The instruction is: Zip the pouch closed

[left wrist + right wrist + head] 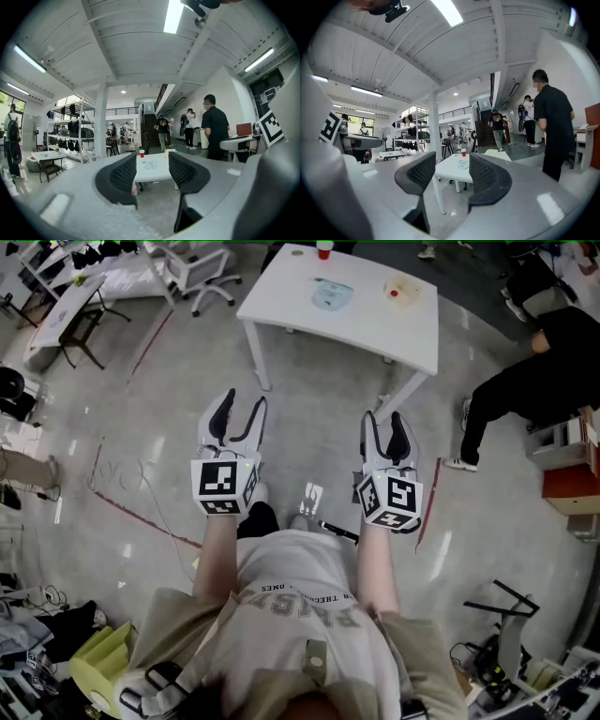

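Floor (112, 409): grey, polished, glossy w/ light glare. Bench (281, 292): white top, smooth, low sheen; legs look like white-painted metal. Left gripper (242, 401) & right gripper (383, 418): pale grey plastic shells, smooth, slight sheen. Fingers (123, 174): black pads, matt, fine dimpled texture, rubber-like. Marker cube (225, 486): matt b/w print. Pouch (332, 294): pale blue, too small to tell material. Shirt (300, 606): cloth, matt.
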Demonstrator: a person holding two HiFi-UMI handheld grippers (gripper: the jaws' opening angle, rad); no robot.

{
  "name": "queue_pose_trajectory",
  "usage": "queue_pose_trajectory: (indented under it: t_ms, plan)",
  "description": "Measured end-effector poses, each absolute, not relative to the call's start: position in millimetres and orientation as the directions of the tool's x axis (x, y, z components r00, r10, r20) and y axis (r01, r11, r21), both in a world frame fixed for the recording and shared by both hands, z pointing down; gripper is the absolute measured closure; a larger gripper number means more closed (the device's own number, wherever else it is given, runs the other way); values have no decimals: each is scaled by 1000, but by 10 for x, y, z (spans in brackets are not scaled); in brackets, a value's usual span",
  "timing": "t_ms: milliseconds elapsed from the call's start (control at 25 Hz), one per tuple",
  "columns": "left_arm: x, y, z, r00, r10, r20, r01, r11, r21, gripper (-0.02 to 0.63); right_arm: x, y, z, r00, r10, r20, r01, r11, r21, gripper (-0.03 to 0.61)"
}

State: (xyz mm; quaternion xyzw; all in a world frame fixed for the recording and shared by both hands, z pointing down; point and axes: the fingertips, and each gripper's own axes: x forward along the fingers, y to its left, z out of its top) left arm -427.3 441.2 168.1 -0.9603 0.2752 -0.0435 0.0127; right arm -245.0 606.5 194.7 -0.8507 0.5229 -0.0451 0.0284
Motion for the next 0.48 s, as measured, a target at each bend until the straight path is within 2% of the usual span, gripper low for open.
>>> queue_pose_trajectory:
  t_ms: [480]
  plan:
    - [-4001, 3838, 1802, 856, -509, 93, -507, -861, -45, 391, -2273, 5590, 2046, 469, -880, 70, -877, -474, -83, 379]
